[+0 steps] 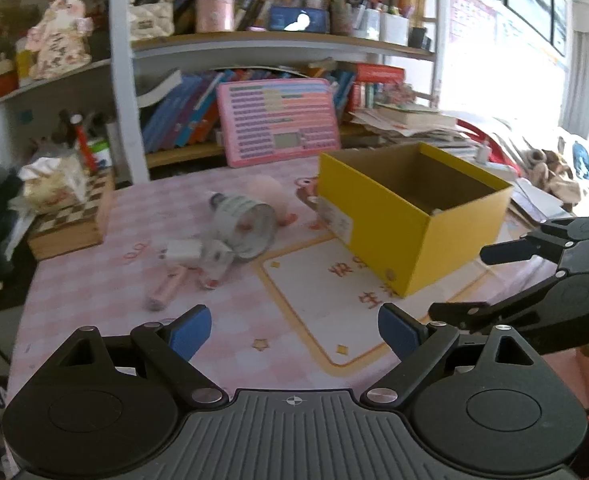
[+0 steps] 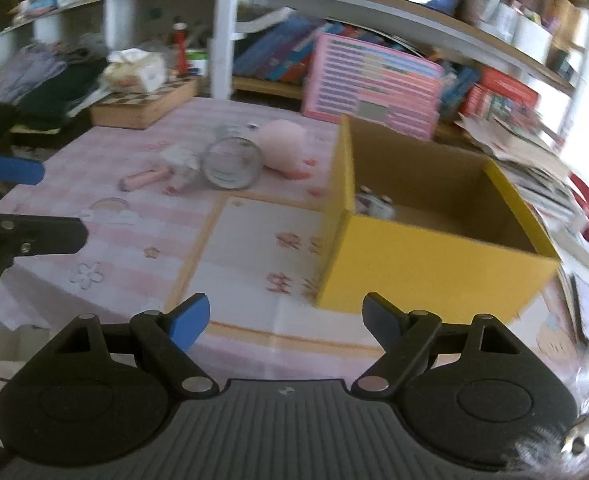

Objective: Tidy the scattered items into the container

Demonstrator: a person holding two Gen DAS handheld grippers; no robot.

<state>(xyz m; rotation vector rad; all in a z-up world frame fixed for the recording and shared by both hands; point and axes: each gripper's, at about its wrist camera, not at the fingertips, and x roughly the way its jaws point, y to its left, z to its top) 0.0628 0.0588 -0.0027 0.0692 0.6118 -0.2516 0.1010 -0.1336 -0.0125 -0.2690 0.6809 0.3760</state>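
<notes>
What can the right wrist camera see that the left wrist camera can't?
Only the right wrist view looks down into the yellow box and shows a small whitish item lying inside, by the left wall. Only the left wrist view shows the white label on the box's side. Both views show the clear jar on its side, the pink plush toy, the pink tube, and the left gripper and right gripper, both with jaws open and empty.
</notes>
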